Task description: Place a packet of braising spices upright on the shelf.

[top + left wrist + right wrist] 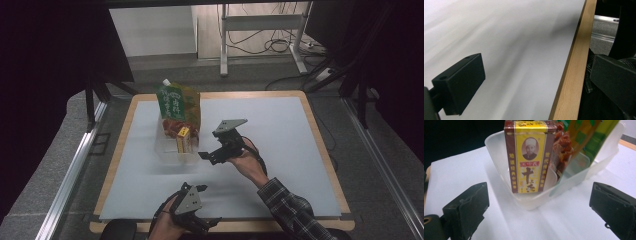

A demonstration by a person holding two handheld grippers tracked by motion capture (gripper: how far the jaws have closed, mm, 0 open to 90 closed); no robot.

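Note:
A clear plastic tub [169, 153] stands on the white mat at the table's middle left. It holds an upright yellow-and-brown box [183, 140], a red packet [172, 125] and a tall green pouch [177, 102]. My right gripper [207, 150] hovers just right of the tub, open and pointing at it, holding nothing. In the right gripper view the box [529, 157] leans on the tub's near wall [534, 201], ahead of the wide-apart jaws of the right gripper [540, 207]. My left gripper [210, 204] rests open and empty at the table's near edge.
The left gripper [536, 82] looks along the white mat [511, 37] and the wooden table edge [569, 82], with a plaid sleeve [589, 75] beyond. The mat [280, 130] lies bare to the right of the tub. A metal stand and cables [265, 35] are on the floor behind the table.

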